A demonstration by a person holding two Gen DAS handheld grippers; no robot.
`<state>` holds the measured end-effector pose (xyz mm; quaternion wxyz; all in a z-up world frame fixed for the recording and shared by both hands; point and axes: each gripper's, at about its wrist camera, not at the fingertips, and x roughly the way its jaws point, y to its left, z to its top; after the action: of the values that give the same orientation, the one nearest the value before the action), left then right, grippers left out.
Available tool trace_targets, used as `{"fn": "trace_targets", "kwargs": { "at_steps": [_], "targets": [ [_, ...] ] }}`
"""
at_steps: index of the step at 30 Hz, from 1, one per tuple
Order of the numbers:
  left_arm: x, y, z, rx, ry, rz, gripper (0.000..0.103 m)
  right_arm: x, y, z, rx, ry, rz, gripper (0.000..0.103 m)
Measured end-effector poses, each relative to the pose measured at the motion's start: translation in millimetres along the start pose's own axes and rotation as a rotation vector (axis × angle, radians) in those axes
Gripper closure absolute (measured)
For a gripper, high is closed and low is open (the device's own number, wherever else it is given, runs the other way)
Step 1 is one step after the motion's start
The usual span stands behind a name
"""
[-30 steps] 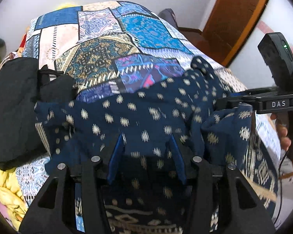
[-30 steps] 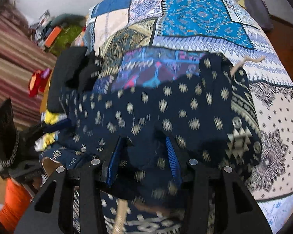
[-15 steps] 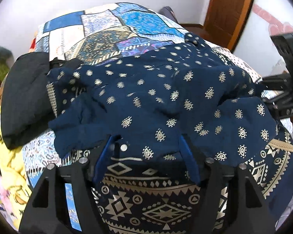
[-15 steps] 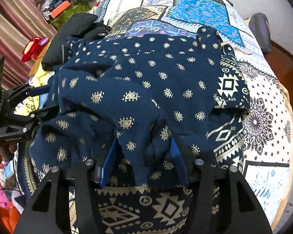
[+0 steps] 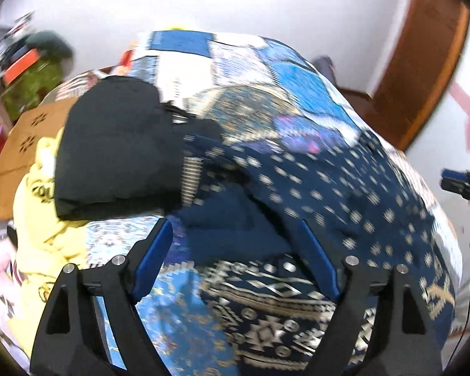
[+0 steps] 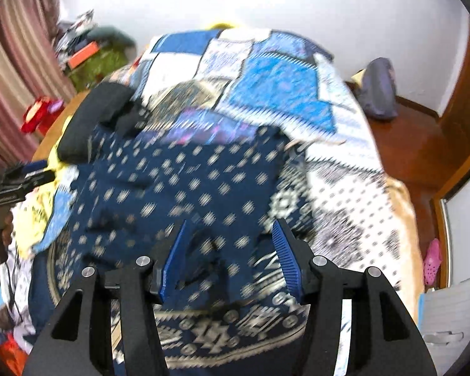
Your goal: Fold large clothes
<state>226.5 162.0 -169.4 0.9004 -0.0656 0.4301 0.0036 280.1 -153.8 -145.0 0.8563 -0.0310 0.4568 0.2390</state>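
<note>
blurring hides navy garment [image 5: 329, 188] detail under black pile [image 5: 116, 144].

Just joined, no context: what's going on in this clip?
A person with two handheld grippers is folding a navy patterned garment on a patchwork bedspread. The garment lies folded over. The left gripper has just been opening its jaws and nothing is pinched; the right gripper is open above the cloth too.
</note>
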Motion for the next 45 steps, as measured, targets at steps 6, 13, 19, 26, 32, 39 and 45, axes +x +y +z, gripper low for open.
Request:
{"fn": "trace_targets", "kwargs": {
  "at_steps": [6,13,19,26,32,39,45],
  "targets": [
    [33,37,-1,-0.176,0.065,-0.061,0.021,42,-33,15,0.079,0.031,-0.110,0.052],
    [99,60,-14,-0.337,0.181,-0.113,0.021,102,-65,16,0.217,0.144,0.000,0.052],
    [127,63,-18,-0.445,0.165,-0.211,0.021,128,-73,22,0.245,0.175,0.020,0.052],
    [133,44,-8,-0.379,0.100,-0.253,0.029,157,-86,16,0.340,0.203,0.091,0.051],
    [114,25,2,-0.229,0.054,-0.121,0.078,135,-72,17,0.273,0.118,0.099,0.084],
    [75,-17,40,-0.008,-0.107,0.021,0.088,80,-65,42,0.251,-0.036,0.122,0.090],
    [58,-31,99,0.021,-0.169,0.019,0.088,67,-49,89,0.184,-0.123,0.078,0.090]
  ]
}}
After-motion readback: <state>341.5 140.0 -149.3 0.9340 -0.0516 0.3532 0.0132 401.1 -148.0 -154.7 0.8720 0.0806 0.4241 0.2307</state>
